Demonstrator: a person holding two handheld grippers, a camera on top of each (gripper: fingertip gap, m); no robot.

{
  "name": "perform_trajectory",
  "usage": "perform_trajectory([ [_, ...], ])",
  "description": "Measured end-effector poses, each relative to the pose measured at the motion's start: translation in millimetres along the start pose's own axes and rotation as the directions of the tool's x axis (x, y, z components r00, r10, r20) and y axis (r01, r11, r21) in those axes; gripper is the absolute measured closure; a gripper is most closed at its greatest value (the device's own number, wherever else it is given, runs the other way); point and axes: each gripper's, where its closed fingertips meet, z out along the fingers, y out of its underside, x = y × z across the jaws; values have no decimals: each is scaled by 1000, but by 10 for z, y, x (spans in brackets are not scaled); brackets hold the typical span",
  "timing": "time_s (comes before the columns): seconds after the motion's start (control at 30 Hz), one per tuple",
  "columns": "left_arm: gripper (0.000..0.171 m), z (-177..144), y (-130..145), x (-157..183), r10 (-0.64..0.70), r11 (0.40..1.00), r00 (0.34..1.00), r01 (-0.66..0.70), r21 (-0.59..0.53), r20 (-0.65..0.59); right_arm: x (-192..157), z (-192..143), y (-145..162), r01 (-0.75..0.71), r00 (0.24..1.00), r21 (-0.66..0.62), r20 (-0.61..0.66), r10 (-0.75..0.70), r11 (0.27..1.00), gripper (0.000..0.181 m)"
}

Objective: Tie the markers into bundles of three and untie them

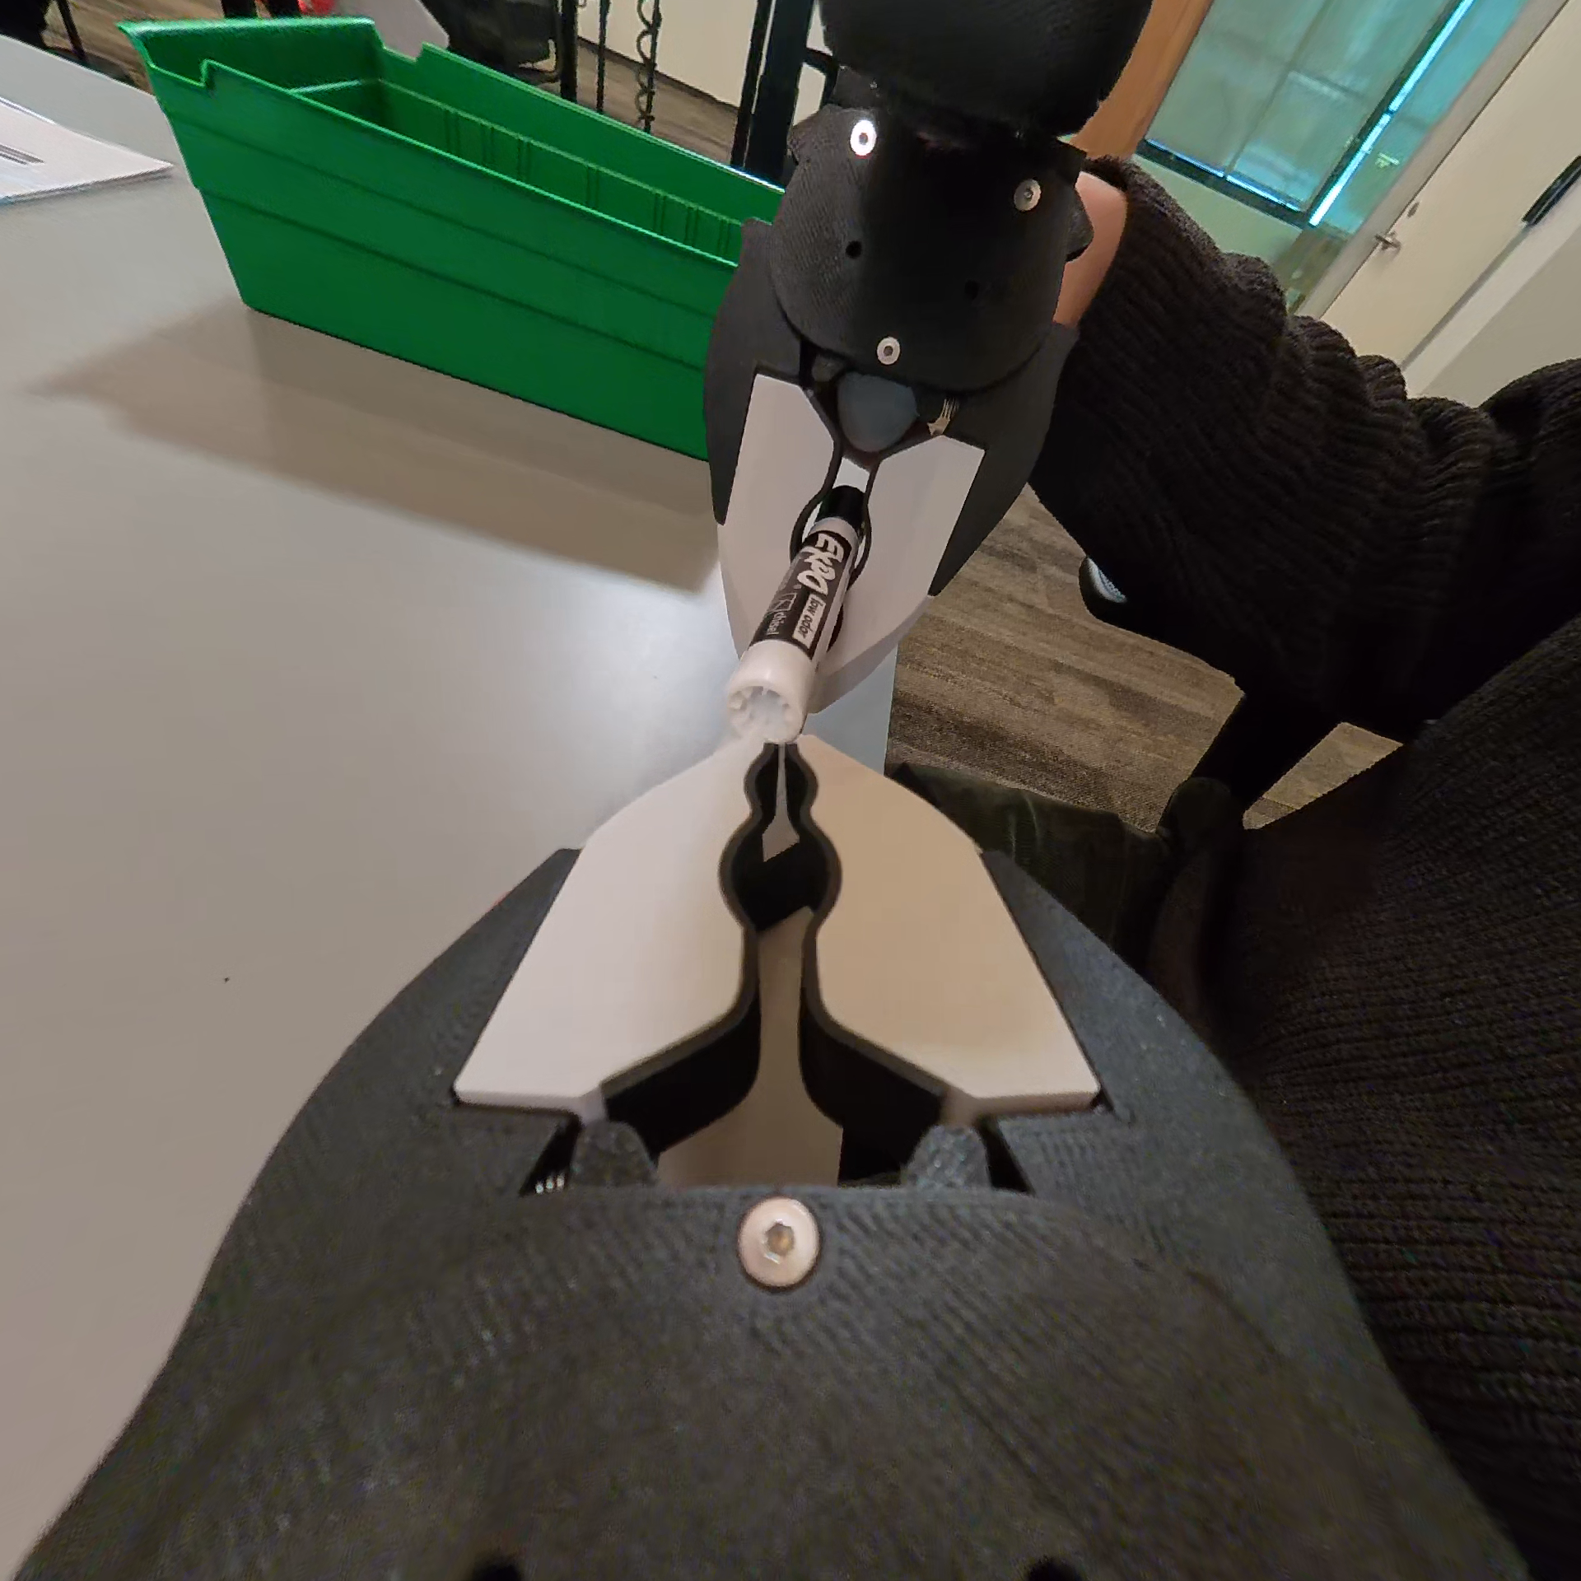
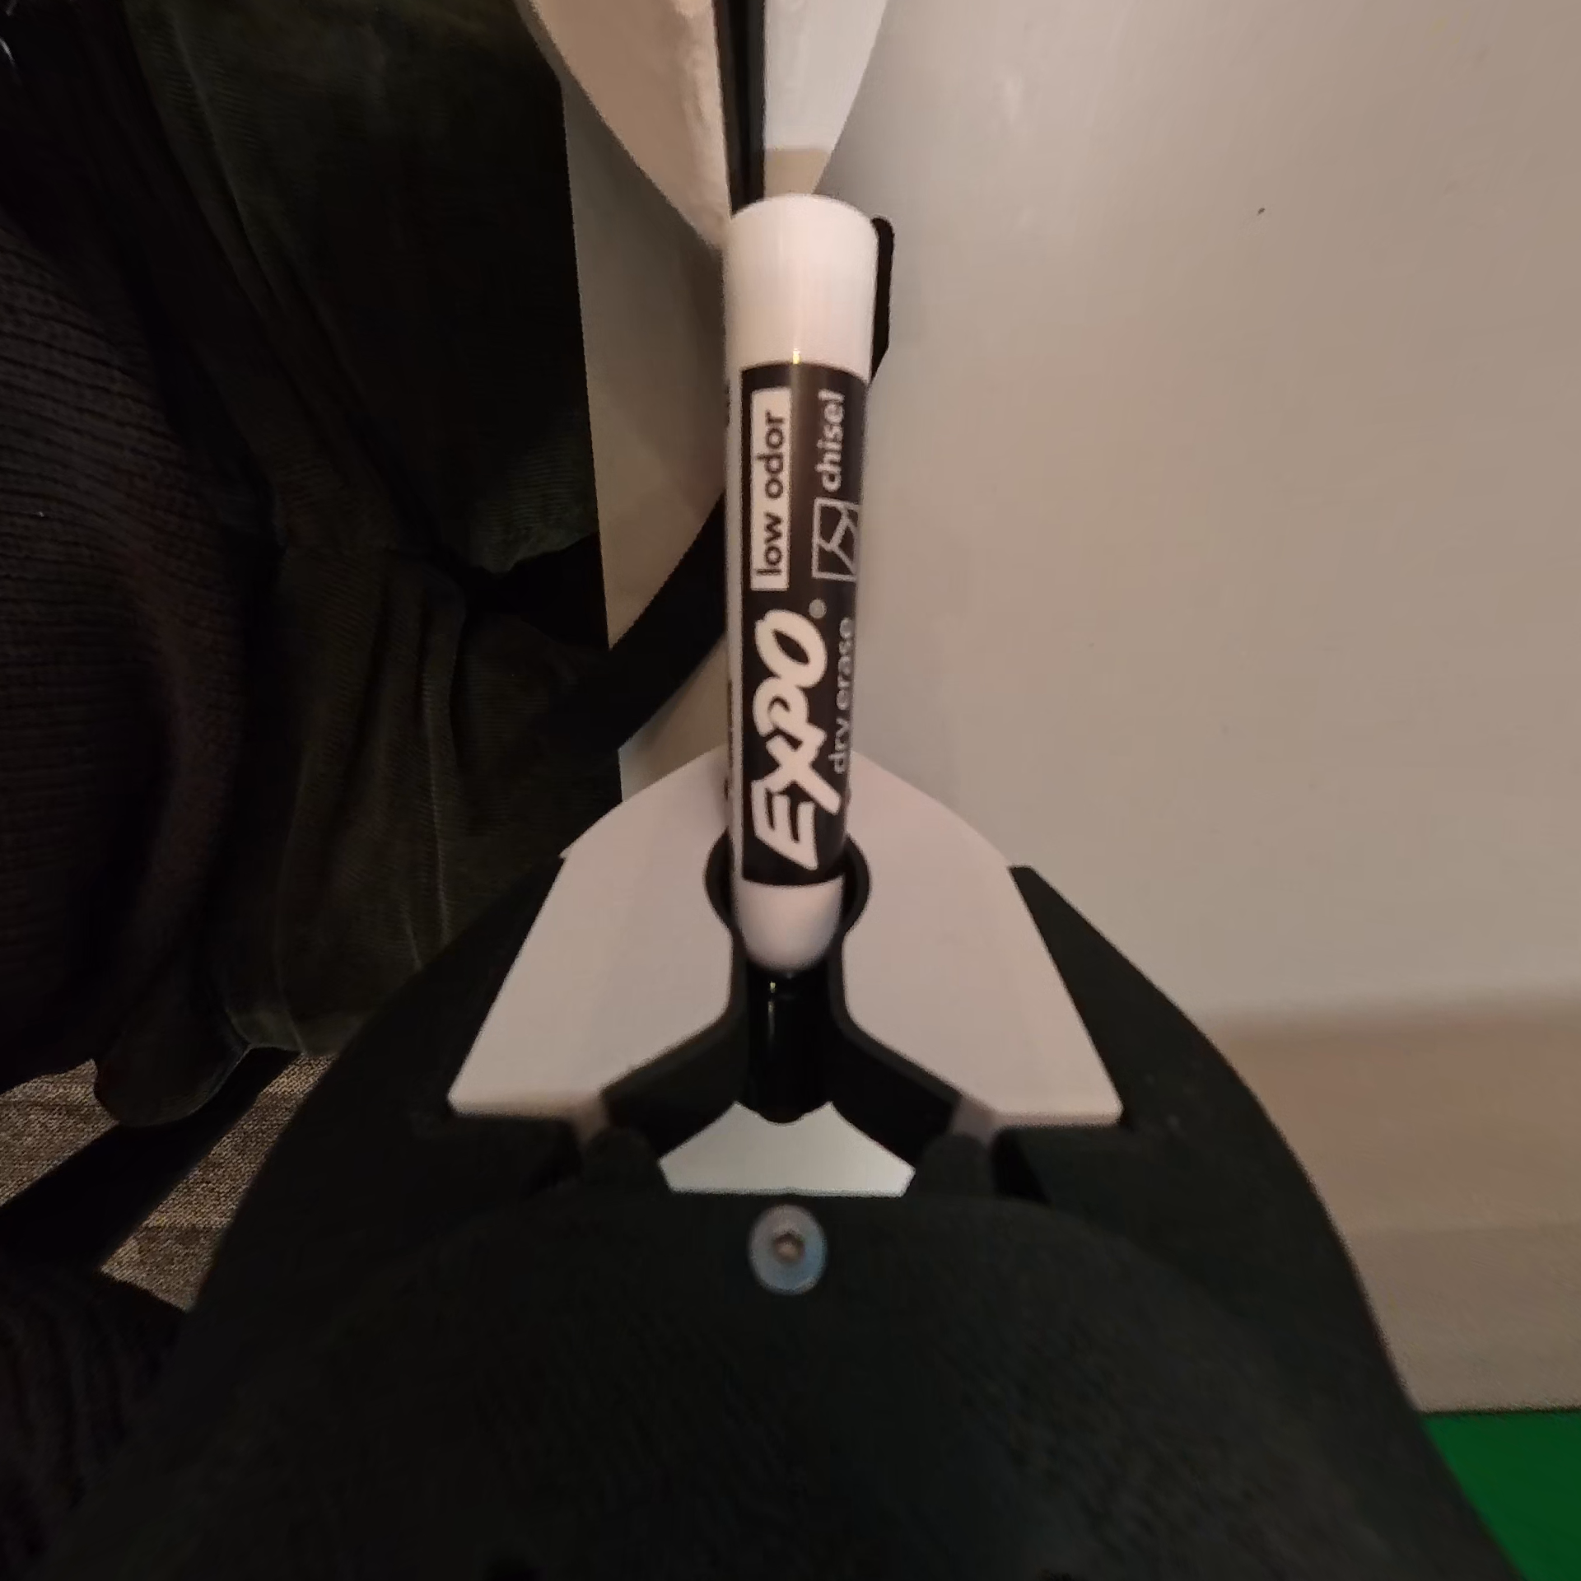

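Observation:
A white marker (image 2: pixel 791 513) with a black label and black cap points forward out of my right gripper (image 2: pixel 787 770). The gripper is shut on it in the round notch of its fingers. In the left wrist view the same marker (image 1: pixel 804 590) points at me from the right gripper (image 1: pixel 796 667), above the table's edge. My left gripper (image 1: pixel 783 753) is shut, with its tips right at the marker's white end. A thin pale sliver shows between its fingers, and I cannot tell what it is. The left gripper's tips (image 2: pixel 757 184) also show just beyond the marker's end.
A green plastic bin (image 1: pixel 428 282) stands on the grey table (image 1: pixel 342 684) at the back left. A sheet of paper (image 1: pixel 51 154) lies at the far left. A person's dark sleeve (image 1: pixel 1283 470) and lap fill the right side, beyond the table's edge. Tip to tip, the grippers are about 9 cm apart.

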Motion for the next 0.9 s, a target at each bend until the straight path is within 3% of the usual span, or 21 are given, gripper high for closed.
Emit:
perform_trajectory([
  [0.6,162,8,67,-58,-11,999,1000,12,-38,26,3,-8,21,-6,1000,-12,-4,6,1000,167],
  [0.9,140,39,120,-98,-12,998,998,16,-68,57,6,2,43,-10,1000,-26,-7,10,1000,167],
])
